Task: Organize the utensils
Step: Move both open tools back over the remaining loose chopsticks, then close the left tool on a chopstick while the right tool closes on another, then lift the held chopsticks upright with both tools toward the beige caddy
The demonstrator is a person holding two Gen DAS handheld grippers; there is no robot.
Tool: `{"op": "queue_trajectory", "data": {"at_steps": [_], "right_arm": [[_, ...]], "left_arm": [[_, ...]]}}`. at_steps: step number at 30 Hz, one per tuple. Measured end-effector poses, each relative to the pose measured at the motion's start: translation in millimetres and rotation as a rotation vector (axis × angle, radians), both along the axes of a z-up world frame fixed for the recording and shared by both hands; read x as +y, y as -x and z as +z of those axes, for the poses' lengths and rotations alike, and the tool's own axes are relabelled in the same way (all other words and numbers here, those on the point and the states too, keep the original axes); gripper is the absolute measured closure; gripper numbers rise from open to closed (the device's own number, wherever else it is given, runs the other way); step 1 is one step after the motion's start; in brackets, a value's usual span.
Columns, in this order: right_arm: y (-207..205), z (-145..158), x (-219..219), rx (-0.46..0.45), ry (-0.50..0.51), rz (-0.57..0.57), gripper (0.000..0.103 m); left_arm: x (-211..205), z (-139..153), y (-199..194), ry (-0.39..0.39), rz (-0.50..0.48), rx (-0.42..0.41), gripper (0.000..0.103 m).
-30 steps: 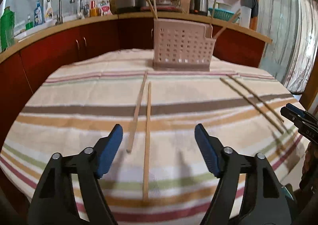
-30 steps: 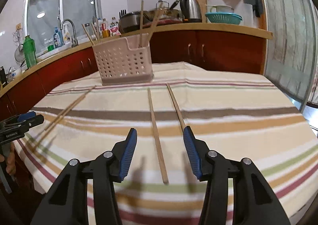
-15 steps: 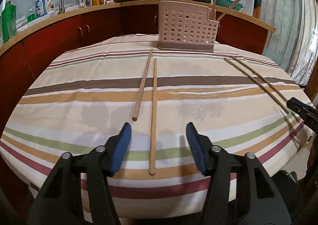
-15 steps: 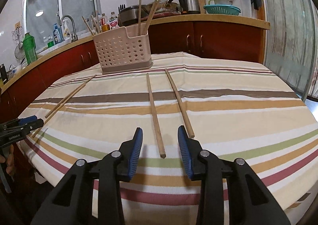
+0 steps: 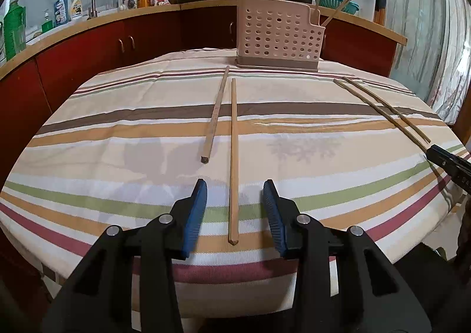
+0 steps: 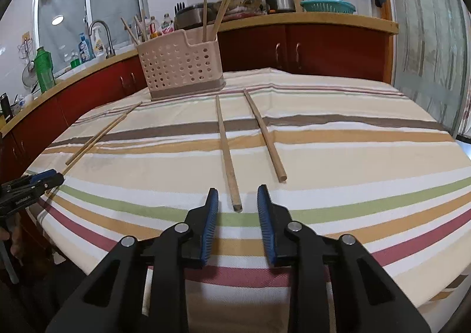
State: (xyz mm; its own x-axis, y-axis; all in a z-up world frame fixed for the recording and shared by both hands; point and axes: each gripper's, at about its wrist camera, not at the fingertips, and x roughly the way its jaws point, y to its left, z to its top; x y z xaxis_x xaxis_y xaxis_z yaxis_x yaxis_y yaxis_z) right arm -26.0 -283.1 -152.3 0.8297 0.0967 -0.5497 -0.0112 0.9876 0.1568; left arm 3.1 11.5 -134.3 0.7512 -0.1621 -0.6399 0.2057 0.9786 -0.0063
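Chopsticks on the table, both grippers lined up, nothing picked up yet.

Left gripper (image 5: 235, 196) spread, its fingers either side of the near end of a chopstick (image 5: 232, 156); its mate (image 5: 214, 115) lies just to the left. Right gripper (image 6: 238, 203) also spread, with the near tip of another stick (image 6: 226, 150) just ahead of its opening and a fourth stick (image 6: 264, 138) to the right. Pink basket (image 6: 181, 68) at the far side of the striped tablecloth (image 6: 353, 156) already holds several. Sticks look light, stiff and smooth, likely to roll or slip. Best to pinch just behind the near end, squarely, and lift level.
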Motion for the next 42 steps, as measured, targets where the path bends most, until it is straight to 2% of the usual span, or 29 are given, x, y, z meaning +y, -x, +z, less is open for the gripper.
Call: {"op": "queue_trajectory", "data": {"at_steps": [8,10,12,14,19,27,36,42], "right_arm": [[2.5,-0.5,0.4,-0.013,0.009,0.006,0.078],[1.0,-1.3,0.6,-0.017,0.007,0.009,0.081],[-0.5,-2.0,2.1,-0.023,0.012,0.018,0.088],[-0.7,-1.9,3.9,-0.022,0.008,0.034,0.095],[2.4,-0.5,7.3,-0.022,0.017,0.045,0.096],[11.4,22.1,9.1,-0.071,0.015,0.042,0.096],[18.2,55.3,12.9,-0.142,0.022,0.051,0.096],[23.8,76.5,13.8,-0.183,0.022,0.051,0.096]], "left_arm": [[-2.4,-1.7,6.5,-0.001,0.016,-0.023,0.065],[-2.6,-1.8,6.2,-0.001,0.018,-0.027,0.065],[-1.9,-2.2,6.4,0.004,0.018,-0.028,0.066],[-2.3,-2.0,7.2,0.008,0.014,-0.030,0.079],[-4.8,-2.0,9.1,0.011,-0.008,-0.030,0.096],[-3.8,3.2,12.4,0.017,-0.011,-0.038,0.097],[0.4,31.1,20.9,0.034,0.002,-0.123,0.097],[4.7,64.2,25.5,0.052,0.012,-0.207,0.097]]}}
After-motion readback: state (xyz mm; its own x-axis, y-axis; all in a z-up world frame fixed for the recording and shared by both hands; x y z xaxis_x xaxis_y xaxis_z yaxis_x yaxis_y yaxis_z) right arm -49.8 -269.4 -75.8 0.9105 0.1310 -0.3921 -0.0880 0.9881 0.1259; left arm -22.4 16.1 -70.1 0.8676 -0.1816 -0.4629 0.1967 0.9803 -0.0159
